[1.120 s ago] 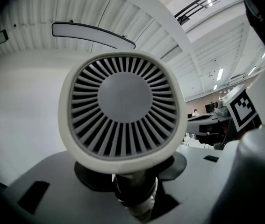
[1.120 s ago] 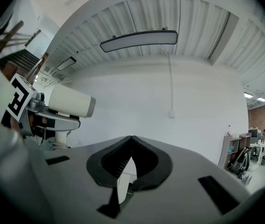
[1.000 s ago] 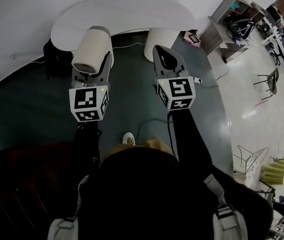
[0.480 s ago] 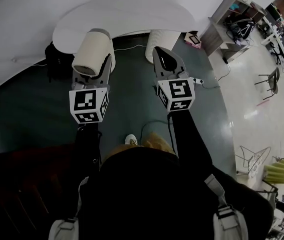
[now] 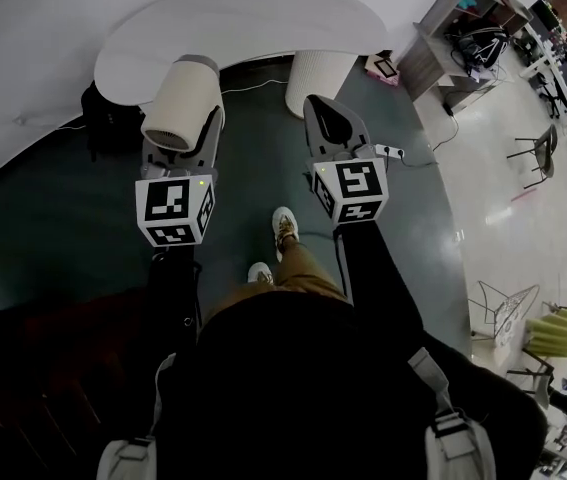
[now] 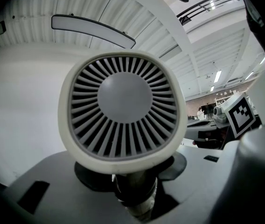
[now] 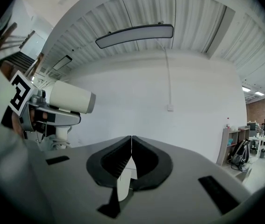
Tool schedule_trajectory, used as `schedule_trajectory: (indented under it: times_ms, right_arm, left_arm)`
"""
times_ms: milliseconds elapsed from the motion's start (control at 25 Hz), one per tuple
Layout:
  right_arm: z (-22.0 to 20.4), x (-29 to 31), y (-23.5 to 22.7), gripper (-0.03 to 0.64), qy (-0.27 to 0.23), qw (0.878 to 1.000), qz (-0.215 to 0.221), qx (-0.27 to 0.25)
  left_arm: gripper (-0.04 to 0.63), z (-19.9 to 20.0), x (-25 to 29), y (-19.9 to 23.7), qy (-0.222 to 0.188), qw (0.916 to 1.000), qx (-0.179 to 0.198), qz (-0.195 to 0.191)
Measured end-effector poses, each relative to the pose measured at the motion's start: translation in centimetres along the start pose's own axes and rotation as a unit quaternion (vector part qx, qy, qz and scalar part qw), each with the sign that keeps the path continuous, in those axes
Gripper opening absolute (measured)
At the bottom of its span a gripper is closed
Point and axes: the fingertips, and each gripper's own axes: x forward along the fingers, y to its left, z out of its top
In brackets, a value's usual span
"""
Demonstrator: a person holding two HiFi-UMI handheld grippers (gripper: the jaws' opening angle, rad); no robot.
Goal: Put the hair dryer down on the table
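Forward at centre frame has come a white shoe (image 5: pixel 283 226). Upper left, the left gripper (image 5: pixel 188 138) grasps the handle of the cream barrel-shaped plastic hair dryer (image 5: pixel 181 103) by the edge of the white rounded table (image 5: pixel 263 23); the right gripper (image 5: pixel 329 118) is clenched, empty. Best to carry it fully over the tabletop, lower until it rests, then release

Black long sleeves (image 5: pixel 368 268), tan trousers (image 5: pixel 308 268), white shoes (image 5: pixel 283 226), pale grey shoulder straps (image 5: pixel 446 433); grey left gripper (image 5: pixel 185 140) and right gripper (image 5: pixel 325 118), each carrying a black-and-white square-marker cube (image 5: pixel 173 208)
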Motion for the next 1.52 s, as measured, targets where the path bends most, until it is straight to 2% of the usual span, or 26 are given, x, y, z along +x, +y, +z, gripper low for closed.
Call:
schedule_trajectory:
  times_ms: [280, 560, 1200, 1520]
  right_arm:
    - [-1.1, 2.8, -2.8, 0.026, 0.002, 1.000, 0.002, 0.010]
    - [-1.7, 8.3, -5.8, 0.026, -0.001, 1.000, 0.018, 0.022]
    - [-1.7, 20.5, -16.7, 0.026, -0.021, 0.998, 0.042, 0.037]
    - [-1.3, 22.5, -20.0, 0.026, -0.031, 0.998, 0.046, 0.031]
  left_arm:
    - [0.209, -0.8, 3.9, 0.2, 0.010, 0.9999, 0.001, -0.001]
    - [0.209, -1.0, 9.6, 1.5, 0.020, 0.9998, 0.008, 0.005]
    - [0.209, -0.5, 24.6, 2.3, 0.024, 0.9993, 0.017, 0.024]
    - [0.209, -0.4, 29.2, 1.6, 0.026, 0.9993, 0.015, 0.020]
